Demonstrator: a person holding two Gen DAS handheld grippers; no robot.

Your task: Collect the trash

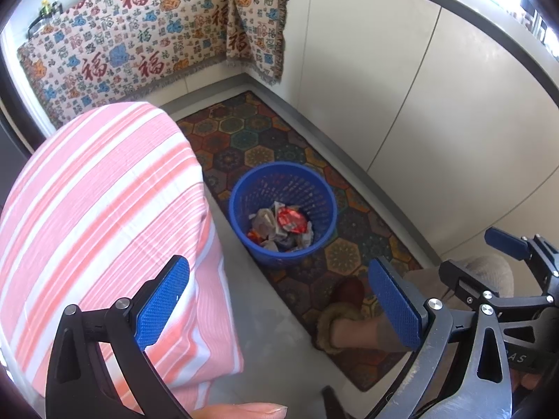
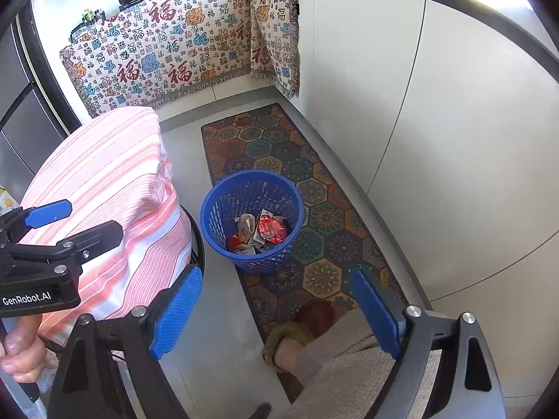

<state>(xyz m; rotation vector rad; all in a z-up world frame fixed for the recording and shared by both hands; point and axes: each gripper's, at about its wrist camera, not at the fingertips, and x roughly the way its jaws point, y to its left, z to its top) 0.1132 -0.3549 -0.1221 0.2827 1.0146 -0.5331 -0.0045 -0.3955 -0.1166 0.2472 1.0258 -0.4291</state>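
A blue plastic mesh basket (image 1: 326, 192) stands on a patterned rug, holding crumpled wrappers (image 1: 281, 225), one red. It also shows in the right wrist view (image 2: 213, 206) with the wrappers (image 2: 260, 230) inside. My left gripper (image 1: 279, 300) is open and empty, held above and in front of the basket. My right gripper (image 2: 276, 309) is open and empty too, above the floor near the basket. The right gripper shows at the right edge of the left wrist view (image 1: 489, 262), and the left gripper at the left edge of the right wrist view (image 2: 75, 220).
A pink-striped cloth covers a table or stool (image 1: 94, 216) to the left of the basket. White cabinet doors (image 1: 401, 87) line the right side. A patterned cloth (image 1: 139, 35) hangs over the far counter. My slippered foot (image 2: 297, 331) stands on the rug (image 2: 314, 244).
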